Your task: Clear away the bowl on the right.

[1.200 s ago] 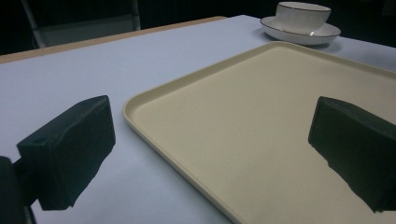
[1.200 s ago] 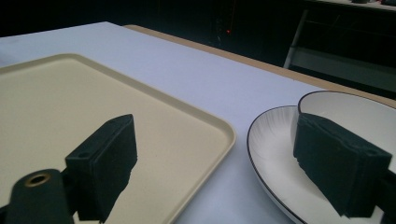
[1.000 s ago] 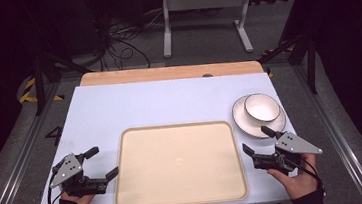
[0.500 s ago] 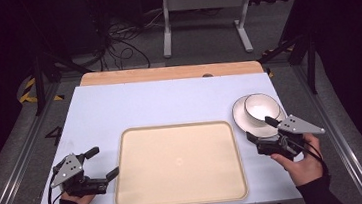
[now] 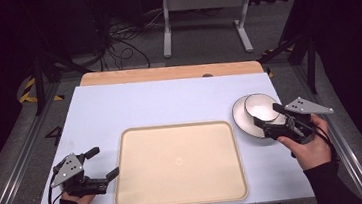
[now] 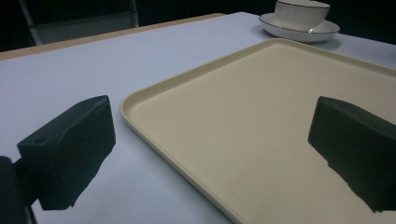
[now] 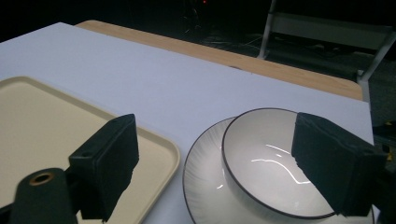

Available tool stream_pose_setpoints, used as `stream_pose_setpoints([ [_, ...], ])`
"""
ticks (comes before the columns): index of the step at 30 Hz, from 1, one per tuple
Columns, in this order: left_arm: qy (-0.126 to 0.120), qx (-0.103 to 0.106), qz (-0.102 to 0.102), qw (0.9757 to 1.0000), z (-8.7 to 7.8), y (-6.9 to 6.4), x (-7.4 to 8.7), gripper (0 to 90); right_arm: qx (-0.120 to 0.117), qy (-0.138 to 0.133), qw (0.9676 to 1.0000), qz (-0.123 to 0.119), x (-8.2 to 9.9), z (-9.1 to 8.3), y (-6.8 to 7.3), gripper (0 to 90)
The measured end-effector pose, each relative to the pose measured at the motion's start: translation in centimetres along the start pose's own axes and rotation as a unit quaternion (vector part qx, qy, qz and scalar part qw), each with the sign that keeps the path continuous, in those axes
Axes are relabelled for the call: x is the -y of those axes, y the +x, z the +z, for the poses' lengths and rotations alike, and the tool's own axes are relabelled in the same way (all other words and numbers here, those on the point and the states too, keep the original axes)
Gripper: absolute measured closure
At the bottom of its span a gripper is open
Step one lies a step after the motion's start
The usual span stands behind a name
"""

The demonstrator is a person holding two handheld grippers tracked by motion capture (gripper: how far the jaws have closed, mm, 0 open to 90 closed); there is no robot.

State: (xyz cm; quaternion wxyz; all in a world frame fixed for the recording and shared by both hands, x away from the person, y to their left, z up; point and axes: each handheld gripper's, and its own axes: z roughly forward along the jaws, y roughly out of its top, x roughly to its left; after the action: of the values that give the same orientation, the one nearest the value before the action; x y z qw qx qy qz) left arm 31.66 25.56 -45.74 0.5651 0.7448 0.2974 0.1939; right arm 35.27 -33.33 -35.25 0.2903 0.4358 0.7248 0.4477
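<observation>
Right gripper hovered, jaws spread, straddling the bowl on its plate; left gripper, also spread, sat far off.

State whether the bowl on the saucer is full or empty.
Empty: the bowl shows only a bare, glossy white inside, upright on its saucer.

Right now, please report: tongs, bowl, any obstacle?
Left tongs open by tray corner, empty. Right tongs open over bowl and plate, not gripping. Tray bare, nothing in the way.
</observation>
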Motion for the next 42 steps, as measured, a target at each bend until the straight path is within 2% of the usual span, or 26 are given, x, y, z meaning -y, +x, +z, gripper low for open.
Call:
stream_pose_setpoints([
  [9,0.000,0.000,0.000,1.0000,0.0,0.0,0.0,1.4,0.002,-0.003,1.0000,-0.006,-1.3,0.2,-0.7,15.1],
  [16,0.002,0.000,0.001,1.0000,-0.1,0.0,0.0,1.4,0.009,0.008,0.9999,-0.006,-2.0,0.8,-1.6,15.0],
  [22,0.007,0.002,0.000,1.0000,-0.2,-0.1,0.1,1.4,0.010,0.039,0.9991,-0.012,-2.9,1.4,-2.6,16.9],
  [31,0.013,-0.002,0.003,0.9999,0.0,-0.2,0.2,1.5,0.020,0.095,0.9953,-0.003,-4.3,2.9,-4.1,17.9],
  [37,0.015,-0.001,0.001,0.9999,0.1,-0.1,0.2,1.5,0.028,0.119,0.9924,0.010,-4.8,3.7,-5.1,18.1],
  [42,0.010,-0.002,-0.004,0.9999,0.0,0.1,0.2,1.5,0.035,0.132,0.9906,0.011,-5.3,4.0,-5.8,18.1],
])
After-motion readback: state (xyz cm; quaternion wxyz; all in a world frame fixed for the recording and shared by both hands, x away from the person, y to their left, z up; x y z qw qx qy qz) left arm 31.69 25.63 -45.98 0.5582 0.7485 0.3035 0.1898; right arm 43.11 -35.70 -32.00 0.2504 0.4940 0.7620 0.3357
